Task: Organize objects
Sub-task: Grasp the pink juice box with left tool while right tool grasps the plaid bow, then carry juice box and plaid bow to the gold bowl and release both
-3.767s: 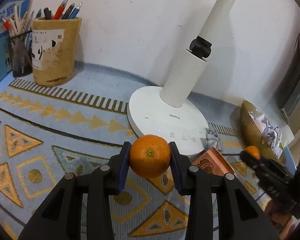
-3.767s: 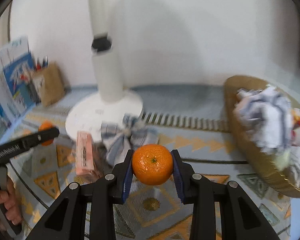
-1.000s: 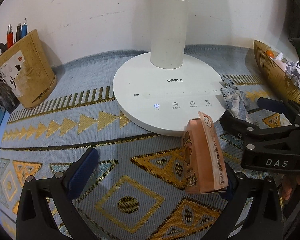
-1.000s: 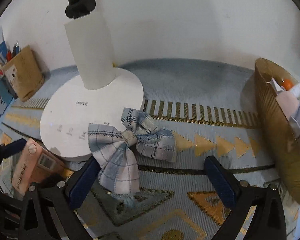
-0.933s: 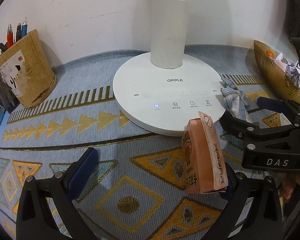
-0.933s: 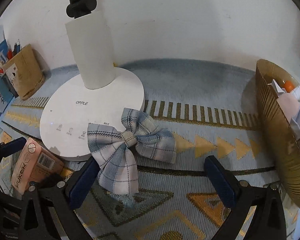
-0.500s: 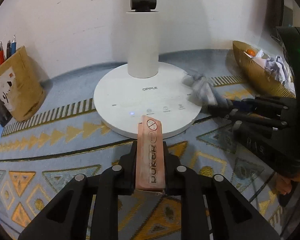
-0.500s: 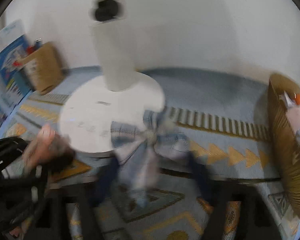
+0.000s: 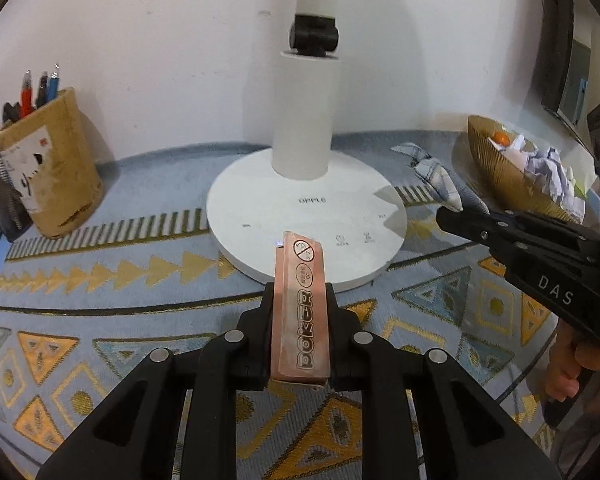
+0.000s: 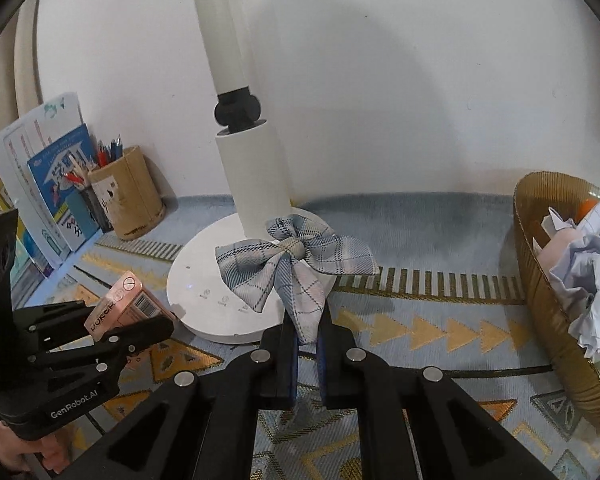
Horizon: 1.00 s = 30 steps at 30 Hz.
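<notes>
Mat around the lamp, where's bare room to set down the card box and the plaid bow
The patterned mat is bare between the pen holder and the lamp base, and also between the lamp base and the gold basket. The basket is crowded with crumpled paper. The left gripper holds the card box; the right gripper holds the plaid bow.

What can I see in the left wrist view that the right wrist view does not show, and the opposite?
Only the left wrist view shows the long printed face of the pink card box, clamped upright in the left tool, and the dark screen on the wall at the right.

Only the right wrist view shows the books leaning on the wall, and the right tool shut on a tail of the plaid bow.

Both show the white lamp base, the pen holder, the golden bowl with crumpled paper, and the patterned mat.
</notes>
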Each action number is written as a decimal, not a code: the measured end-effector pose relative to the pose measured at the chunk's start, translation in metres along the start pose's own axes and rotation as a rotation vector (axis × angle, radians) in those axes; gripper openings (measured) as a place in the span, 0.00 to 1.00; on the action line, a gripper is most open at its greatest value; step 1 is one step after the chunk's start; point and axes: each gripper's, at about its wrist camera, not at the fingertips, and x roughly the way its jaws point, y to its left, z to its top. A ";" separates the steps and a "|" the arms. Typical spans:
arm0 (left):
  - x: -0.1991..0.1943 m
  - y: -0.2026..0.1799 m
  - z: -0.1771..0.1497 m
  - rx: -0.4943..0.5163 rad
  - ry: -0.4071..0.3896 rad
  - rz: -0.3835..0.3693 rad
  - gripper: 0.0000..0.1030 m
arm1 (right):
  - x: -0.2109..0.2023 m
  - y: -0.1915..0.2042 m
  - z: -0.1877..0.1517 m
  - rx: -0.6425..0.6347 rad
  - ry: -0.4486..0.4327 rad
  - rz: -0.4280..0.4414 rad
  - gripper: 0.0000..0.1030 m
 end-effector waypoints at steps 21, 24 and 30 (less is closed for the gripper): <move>-0.031 0.030 -0.037 -0.032 -0.025 -0.004 0.16 | -0.024 0.000 -0.010 0.018 -0.108 -0.093 0.07; -0.040 0.030 -0.027 -0.043 -0.049 -0.031 0.16 | -0.042 -0.005 -0.013 0.062 -0.148 -0.051 0.07; -0.064 -0.017 0.050 0.045 -0.141 -0.137 0.16 | -0.105 -0.030 0.024 0.030 -0.242 -0.137 0.07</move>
